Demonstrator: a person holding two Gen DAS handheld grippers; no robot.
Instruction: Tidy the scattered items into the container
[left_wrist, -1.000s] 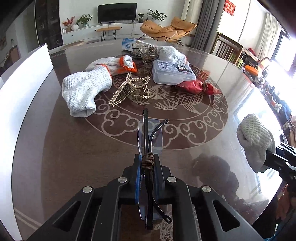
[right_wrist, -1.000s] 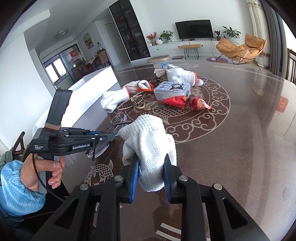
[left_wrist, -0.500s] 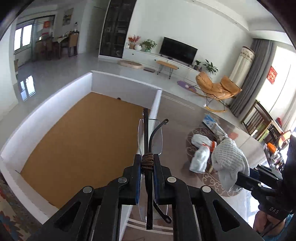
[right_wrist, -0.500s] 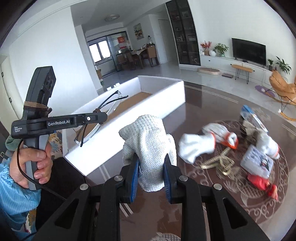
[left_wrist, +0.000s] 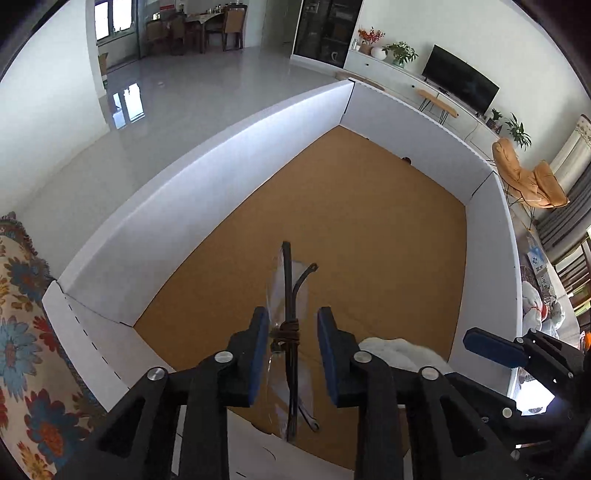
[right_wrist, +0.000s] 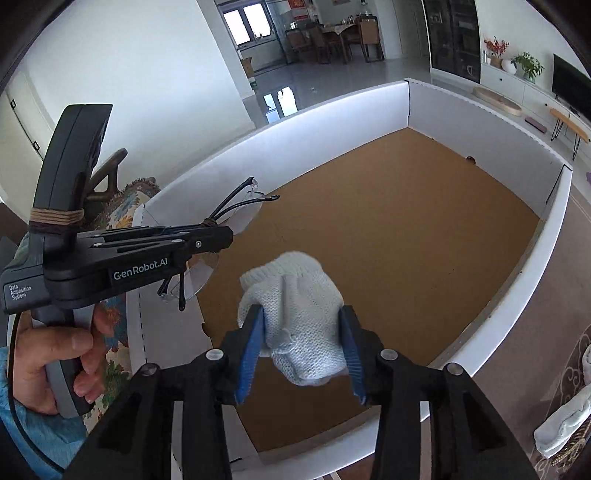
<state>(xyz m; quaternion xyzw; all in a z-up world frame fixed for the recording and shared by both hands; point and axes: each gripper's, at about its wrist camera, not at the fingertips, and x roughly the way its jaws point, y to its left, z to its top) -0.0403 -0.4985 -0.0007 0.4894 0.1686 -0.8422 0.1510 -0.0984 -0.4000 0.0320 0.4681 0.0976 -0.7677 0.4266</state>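
Both hand-held grippers opening over the box (left_wrist: 236, 155): glasses (left_wrist: 290, 295) and glove (right_wrist: 295, 314) between parted jaws.

Left gripper (left_wrist: 291, 332) above white box (left_wrist: 207, 184) with brown floor; jaws opening, folded glasses (left_wrist: 290, 295) between blue fingers (left_wrist: 258, 354), pads clear of them; white glove (left_wrist: 399, 352) and right gripper (left_wrist: 495, 349) at box's right wall.

A home's open living room. Ahead of the gripper stand a television (left_wrist: 460, 88) and an orange lounge chair (left_wrist: 528, 179). Farther off, a dining table (right_wrist: 341, 31).
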